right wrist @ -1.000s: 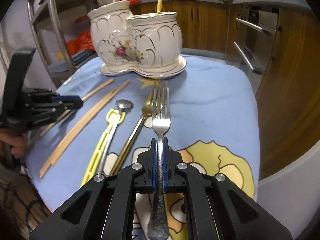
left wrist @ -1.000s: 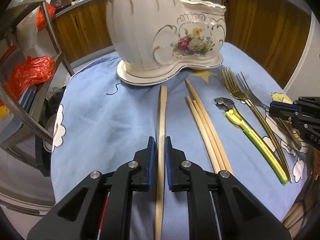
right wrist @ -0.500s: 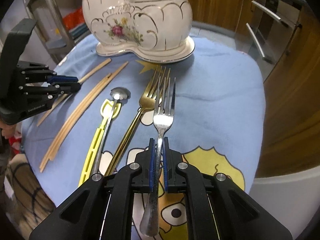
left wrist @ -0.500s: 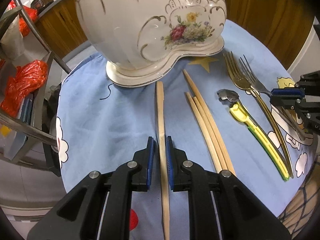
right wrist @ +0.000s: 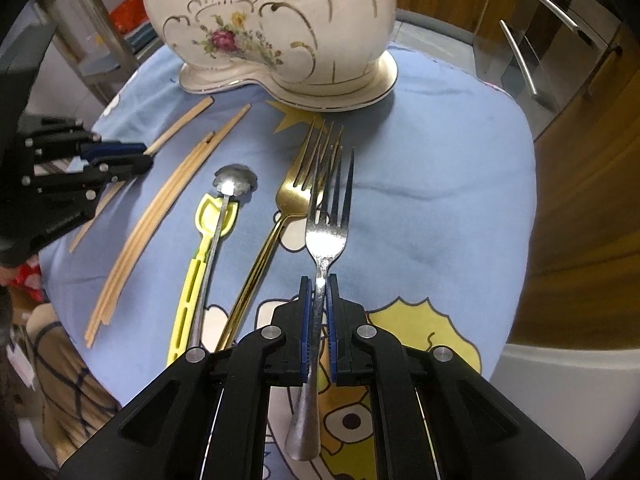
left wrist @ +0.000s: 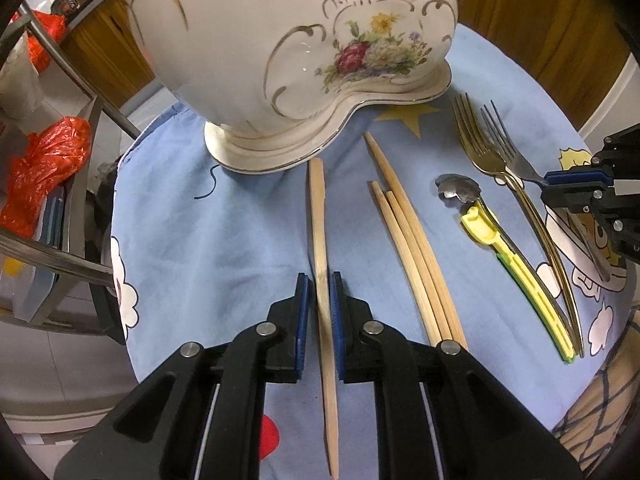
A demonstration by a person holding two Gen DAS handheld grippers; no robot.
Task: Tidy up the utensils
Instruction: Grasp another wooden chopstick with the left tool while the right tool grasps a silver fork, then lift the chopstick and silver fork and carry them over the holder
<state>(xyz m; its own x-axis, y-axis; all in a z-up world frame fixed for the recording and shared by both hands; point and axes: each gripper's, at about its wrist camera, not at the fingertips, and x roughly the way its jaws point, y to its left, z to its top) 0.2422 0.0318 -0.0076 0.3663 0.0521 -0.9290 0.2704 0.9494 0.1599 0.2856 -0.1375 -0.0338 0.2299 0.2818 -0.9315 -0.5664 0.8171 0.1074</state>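
Observation:
My left gripper (left wrist: pixel 319 280) is shut on a single wooden chopstick (left wrist: pixel 318 216) that points at the white floral ceramic utensil holder (left wrist: pixel 304 52). My right gripper (right wrist: pixel 319 284) is shut on the handle of a silver fork (right wrist: pixel 326 236), tines toward the holder (right wrist: pixel 280 28). On the blue cloth between them lie three chopsticks (left wrist: pixel 408 240), a small silver spoon (left wrist: pixel 456 192) over a yellow-green plastic utensil (left wrist: pixel 516 272), and a gold fork (right wrist: pixel 296 188). The left gripper also shows in the right wrist view (right wrist: pixel 120 156), and the right gripper in the left wrist view (left wrist: pixel 576 184).
The round table carries a blue cartoon-print cloth (right wrist: pixel 432 168). A metal rack (left wrist: pixel 60 200) with red bags stands left of the table. Wooden cabinets (right wrist: pixel 580 160) and oven handles are on the right. The table edge is close behind both grippers.
Both grippers have moved forward toward the ceramic holder, which looms larger now. Each keeps its utensil held; the chopstick and fork come along.

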